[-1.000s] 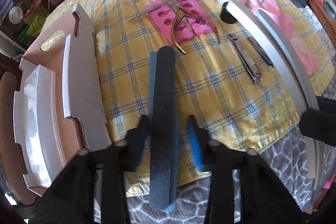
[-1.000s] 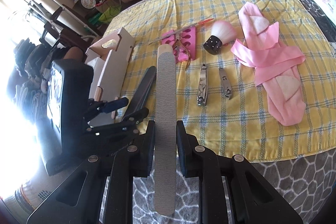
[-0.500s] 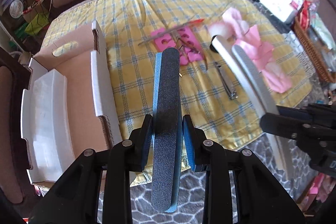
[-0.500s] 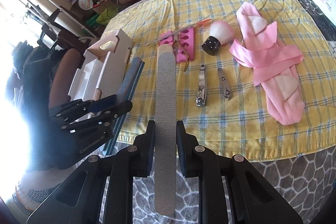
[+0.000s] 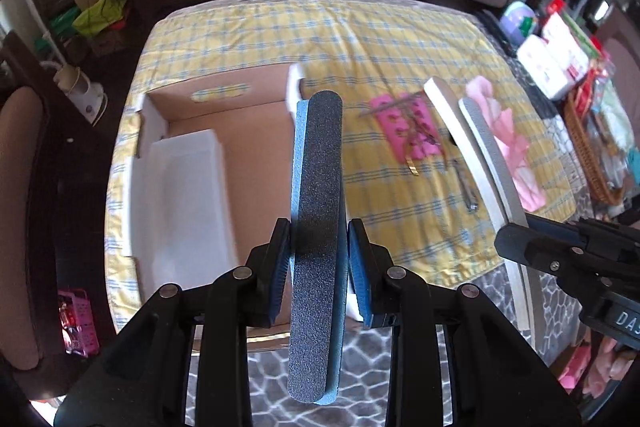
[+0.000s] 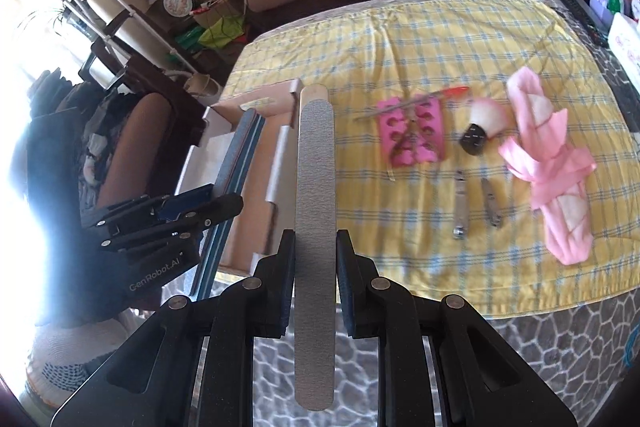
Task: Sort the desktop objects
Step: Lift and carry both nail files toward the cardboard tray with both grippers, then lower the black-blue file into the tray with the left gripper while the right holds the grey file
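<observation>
- Dark grey grit over a blue core: thick nail buffer (image 5: 318, 227) clamped between the pads of the left gripper (image 5: 319, 259), jaws narrowed onto its sides, the far end reaching out over the open cardboard box (image 5: 256, 163).
- Compared with a second back, now above the box floor rather than beside its right wall; box seen more from overhead, its white insert (image 5: 180, 195) at the left.
- Pale grey nail file (image 6: 315, 227) pinched the same way in the right gripper (image 6: 315, 263), jaws nearly together on it, tip pointing at the box's near right corner.
- Seen from the right wrist, left gripper (image 6: 192, 211) and buffer (image 6: 236, 171) now over the box; half a second back, lower and nearer the table edge.
- Left on the yellow checked cloth (image 6: 420, 39), unmoved: pink toe separators (image 6: 412, 135) with cuticle nippers and a thin red-tipped stick (image 6: 416, 99) lying across them.
- Just right of those, a powder brush (image 6: 482, 123) with a black handle; nearer the front edge, two metal nail clippers (image 6: 460, 205) side by side.
- Farthest right, a crumpled pink cloth (image 6: 548, 163).
</observation>
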The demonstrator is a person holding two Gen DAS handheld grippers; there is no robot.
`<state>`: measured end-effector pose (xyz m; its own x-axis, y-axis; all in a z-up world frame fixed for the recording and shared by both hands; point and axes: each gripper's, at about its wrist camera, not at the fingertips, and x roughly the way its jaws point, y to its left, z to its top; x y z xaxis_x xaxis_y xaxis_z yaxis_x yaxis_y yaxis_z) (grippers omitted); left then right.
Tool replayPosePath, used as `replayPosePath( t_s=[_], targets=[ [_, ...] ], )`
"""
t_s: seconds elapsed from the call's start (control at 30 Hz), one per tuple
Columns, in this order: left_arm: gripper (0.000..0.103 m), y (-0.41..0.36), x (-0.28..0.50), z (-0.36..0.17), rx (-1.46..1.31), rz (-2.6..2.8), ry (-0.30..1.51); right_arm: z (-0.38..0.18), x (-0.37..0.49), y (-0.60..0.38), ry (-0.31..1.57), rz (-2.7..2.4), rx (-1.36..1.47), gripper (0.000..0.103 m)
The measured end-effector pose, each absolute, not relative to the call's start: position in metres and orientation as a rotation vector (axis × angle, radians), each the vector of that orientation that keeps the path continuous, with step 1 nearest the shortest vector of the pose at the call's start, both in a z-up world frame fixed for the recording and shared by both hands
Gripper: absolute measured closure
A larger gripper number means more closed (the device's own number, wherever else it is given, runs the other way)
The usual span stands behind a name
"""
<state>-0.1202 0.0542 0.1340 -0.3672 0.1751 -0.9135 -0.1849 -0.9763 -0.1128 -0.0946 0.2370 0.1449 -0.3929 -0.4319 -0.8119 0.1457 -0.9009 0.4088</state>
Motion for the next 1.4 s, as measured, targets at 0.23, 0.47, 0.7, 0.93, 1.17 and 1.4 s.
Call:
replayPosePath(
  t_s=[0.23,0.47,0.7,0.93,1.17,1.4],
  targets=[
    [0.077,0.017,-0.140,0.110,-1.683,2.394,-0.148,0.136,-0.121,0.187,-0.432,-2.297,1.503,0.084],
    [0.077,0.020,-0.159,0.078,-1.735,2.347,-0.213,0.124,-0.141,0.161,-0.455,-2.282,1.530,0.084],
    [0.077,0.033,-0.174,0.054,-1.799,2.318,-0.270,0.121,-0.150,0.171,-0.458,-2.298,1.541,0.084],
    [0.077,0.039,-0.185,0.039,-1.848,2.327,-0.357,0.113,-0.146,0.189,-0.477,-2.291,1.539,0.084],
    [0.077,0.040,-0.189,0.027,-1.885,2.352,-0.378,0.108,-0.142,0.197,-0.502,-2.273,1.524,0.084],
    [0.077,0.038,-0.190,0.025,-1.898,2.356,-0.439,0.104,-0.140,0.204,-0.525,-2.264,1.517,0.084]
  ],
)
